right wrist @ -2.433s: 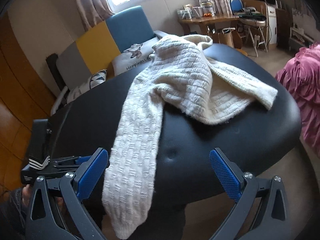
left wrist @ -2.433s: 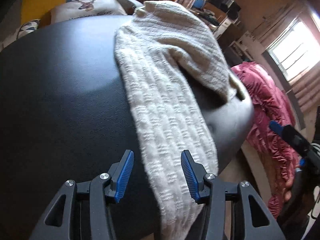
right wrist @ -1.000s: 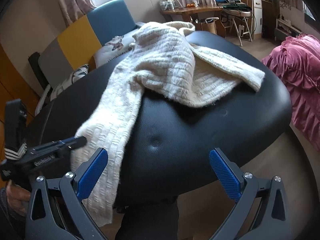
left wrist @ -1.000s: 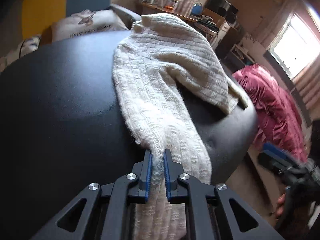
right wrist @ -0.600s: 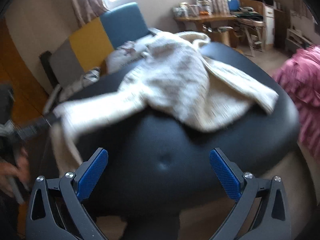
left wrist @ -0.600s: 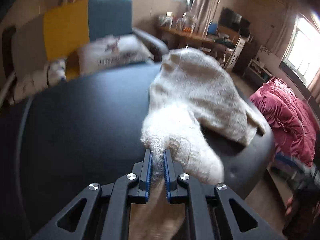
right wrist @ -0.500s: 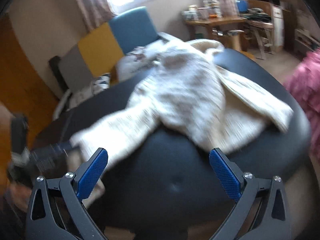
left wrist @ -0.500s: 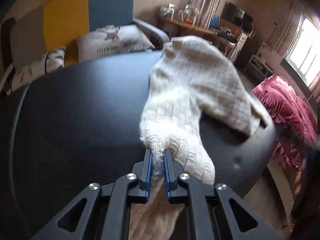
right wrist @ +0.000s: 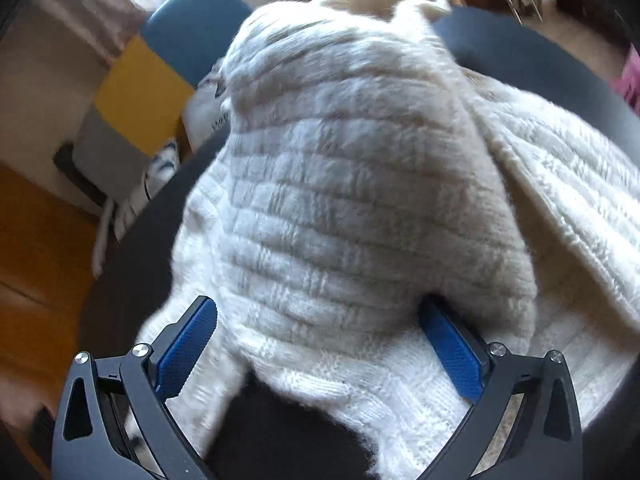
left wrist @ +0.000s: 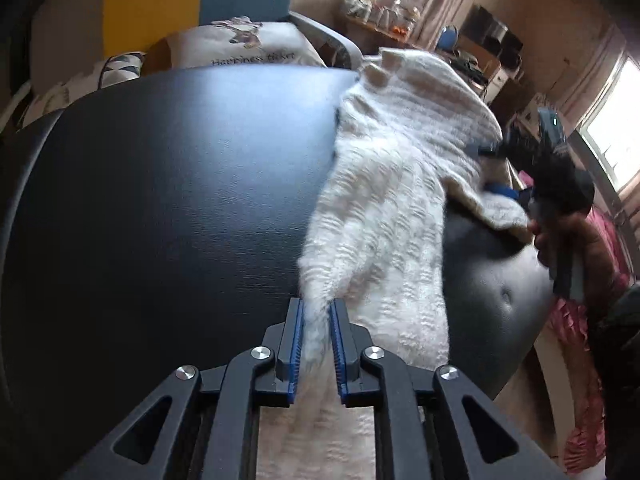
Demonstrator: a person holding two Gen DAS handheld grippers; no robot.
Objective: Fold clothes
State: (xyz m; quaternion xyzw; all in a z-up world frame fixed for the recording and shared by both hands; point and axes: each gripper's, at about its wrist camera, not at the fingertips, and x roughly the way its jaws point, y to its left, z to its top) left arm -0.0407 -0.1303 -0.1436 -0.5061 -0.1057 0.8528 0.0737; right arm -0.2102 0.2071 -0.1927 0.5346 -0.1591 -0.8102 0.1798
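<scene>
A cream knitted sweater lies on a black padded table, its long sleeve running toward me. My left gripper is shut on the sleeve near its lower part, and the cuff end hangs below the fingers. In the right wrist view the sweater fills the frame. My right gripper stands open with its blue pads on either side of the body's lower hem; the right pad is tucked under the fabric. The same right gripper shows blurred at the sweater's far edge in the left wrist view.
A sofa with yellow and blue back panels and a printed cushion stands behind the table. A pink bedspread lies to the right beyond the table's edge. A cluttered wooden desk stands at the back.
My left gripper went from open to shut on the sleeve and swung it leftward. My right gripper, still open, moved forward from the table's front to straddle the sweater's hem.
</scene>
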